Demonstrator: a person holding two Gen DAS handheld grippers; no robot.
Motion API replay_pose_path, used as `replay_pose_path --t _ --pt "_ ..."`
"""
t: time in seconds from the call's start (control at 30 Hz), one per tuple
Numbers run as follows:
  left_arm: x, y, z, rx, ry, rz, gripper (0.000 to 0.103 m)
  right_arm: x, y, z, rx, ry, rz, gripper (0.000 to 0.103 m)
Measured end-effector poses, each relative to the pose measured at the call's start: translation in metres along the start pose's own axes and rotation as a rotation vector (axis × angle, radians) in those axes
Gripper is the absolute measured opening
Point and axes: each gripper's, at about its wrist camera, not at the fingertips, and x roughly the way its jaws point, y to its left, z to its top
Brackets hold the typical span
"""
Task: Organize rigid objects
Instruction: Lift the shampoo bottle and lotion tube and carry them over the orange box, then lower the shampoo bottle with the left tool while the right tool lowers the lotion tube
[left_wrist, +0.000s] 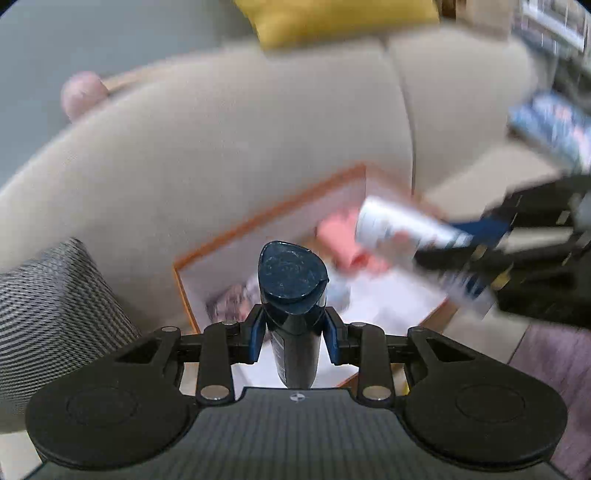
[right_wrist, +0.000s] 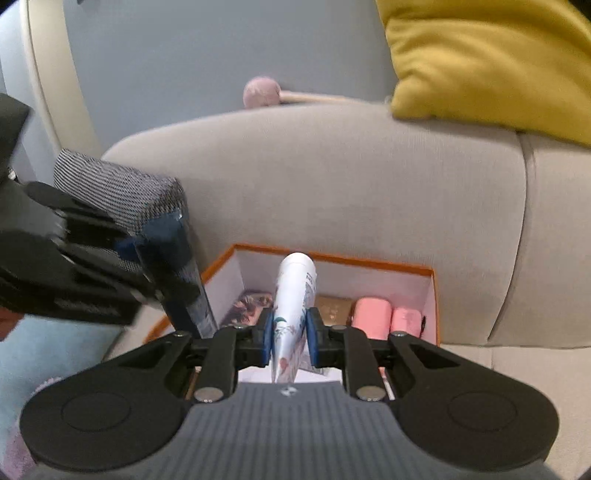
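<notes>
My left gripper (left_wrist: 294, 338) is shut on a dark blue bottle (left_wrist: 293, 288) with a flip cap, held above the near left part of an orange-rimmed white box (left_wrist: 258, 218). My right gripper (right_wrist: 290, 334) is shut on a white tube (right_wrist: 293, 295) with a floral print, held over the box (right_wrist: 430, 291). In the left wrist view the tube (left_wrist: 402, 229) and right gripper come in blurred from the right. In the right wrist view the blue bottle (right_wrist: 177, 266) and left gripper stand at the left. Inside the box lie a pink container (right_wrist: 371, 317), a gold item (right_wrist: 334, 306) and a patterned item (right_wrist: 251, 306).
The box sits on a beige sofa (right_wrist: 332, 184) against its backrest. A grey woven cushion (right_wrist: 122, 192) is to the left, a yellow cushion (right_wrist: 491, 62) on the backrest at right. A pink ball on a wooden stick (right_wrist: 260, 92) shows behind the sofa.
</notes>
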Motion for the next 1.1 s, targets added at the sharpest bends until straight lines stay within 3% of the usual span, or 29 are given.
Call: replay_pose_path --t 0.2,0.37,0.63,1.03,1.1 --pt "0.061 -0.017 -0.006 0.165 0.150 0.059 0.037 0.030 -0.018 -0.008 0.021 0.071 0.007 0.019" --pt "0.095 -0.036 -0.010 0.275 0.205 0.031 0.037 0.047 -0.033 -0.012 0.053 0.091 0.011 0.019" --pt "0.115 -0.059 -0.010 0.476 0.200 -0.056 0.037 0.060 -0.046 -0.016 0.083 0.126 0.029 0.019" --pt "0.132 -0.051 -0.014 0.582 0.222 -0.163 0.037 0.081 -0.053 -0.018 0.124 0.198 0.061 0.019" --pt "0.133 -0.049 -0.013 0.589 0.233 -0.168 0.040 0.086 -0.052 -0.018 0.131 0.215 0.069 0.019"
